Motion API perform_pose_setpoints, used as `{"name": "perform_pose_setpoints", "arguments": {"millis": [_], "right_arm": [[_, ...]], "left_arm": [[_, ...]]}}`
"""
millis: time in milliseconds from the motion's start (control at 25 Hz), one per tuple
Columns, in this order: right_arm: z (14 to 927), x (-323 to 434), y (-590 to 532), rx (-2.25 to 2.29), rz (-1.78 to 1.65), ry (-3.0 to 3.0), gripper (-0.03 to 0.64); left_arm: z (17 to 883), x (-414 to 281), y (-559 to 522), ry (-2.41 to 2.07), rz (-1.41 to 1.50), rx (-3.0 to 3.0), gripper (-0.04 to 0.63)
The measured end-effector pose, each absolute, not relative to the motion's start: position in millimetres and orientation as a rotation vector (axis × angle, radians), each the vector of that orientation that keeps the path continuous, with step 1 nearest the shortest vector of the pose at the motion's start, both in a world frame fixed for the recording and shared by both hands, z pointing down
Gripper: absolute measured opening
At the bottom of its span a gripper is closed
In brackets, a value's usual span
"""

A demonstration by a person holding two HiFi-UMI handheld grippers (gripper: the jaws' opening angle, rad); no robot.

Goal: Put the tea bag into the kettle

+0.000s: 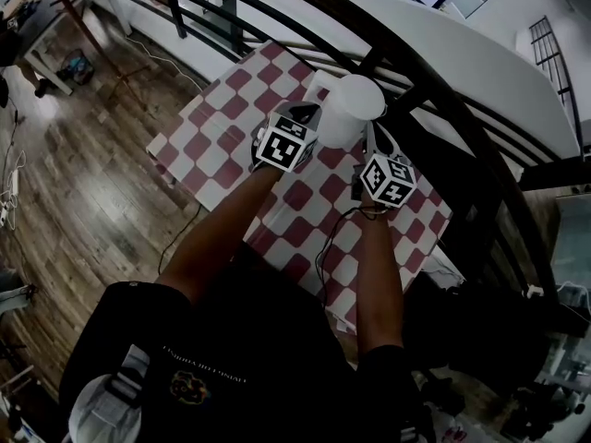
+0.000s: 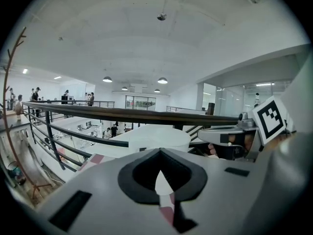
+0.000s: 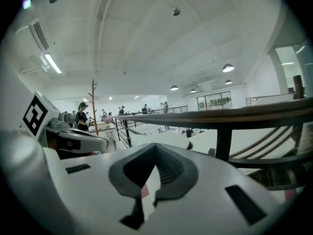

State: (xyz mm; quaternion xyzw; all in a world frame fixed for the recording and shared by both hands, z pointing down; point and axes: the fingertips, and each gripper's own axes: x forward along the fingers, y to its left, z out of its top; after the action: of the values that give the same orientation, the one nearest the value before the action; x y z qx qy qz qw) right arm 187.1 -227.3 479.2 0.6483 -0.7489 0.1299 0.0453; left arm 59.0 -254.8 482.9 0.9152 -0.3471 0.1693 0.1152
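Left tongs and right tongs, both pinched closed and seemingly empty, flank the kettle, where a nudge could topple it.

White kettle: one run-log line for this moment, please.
left claw: shut | right claw: shut | white round kettle: on red-and-white checked tablecloth, between both claws | tea bag: not visible
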Motion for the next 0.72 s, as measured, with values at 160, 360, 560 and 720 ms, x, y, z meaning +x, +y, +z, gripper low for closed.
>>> {"name": "perform_pose_setpoints", "arguments": {"millis": [160, 360, 560, 720], "right_arm": [[472, 187, -213, 1.990, 0.392, -2.300, 0.011], [464, 194, -190, 2.019, 0.399, -2.302, 0.010], [457, 201, -163, 2.050, 0.401, -2.303, 0.011], [450, 210, -130, 2.079, 0.410, -2.296, 0.011]], "left_arm": [[483, 59, -249, -1.016, 0.499, 2.686, 0.003], [478, 58, -239, -1.016, 0.494, 2.696, 0.003], [475, 62, -221, -0.981, 0.495, 2.716, 0.003], [479, 63, -198, -0.944, 0.537, 2.743, 0.003]]}}
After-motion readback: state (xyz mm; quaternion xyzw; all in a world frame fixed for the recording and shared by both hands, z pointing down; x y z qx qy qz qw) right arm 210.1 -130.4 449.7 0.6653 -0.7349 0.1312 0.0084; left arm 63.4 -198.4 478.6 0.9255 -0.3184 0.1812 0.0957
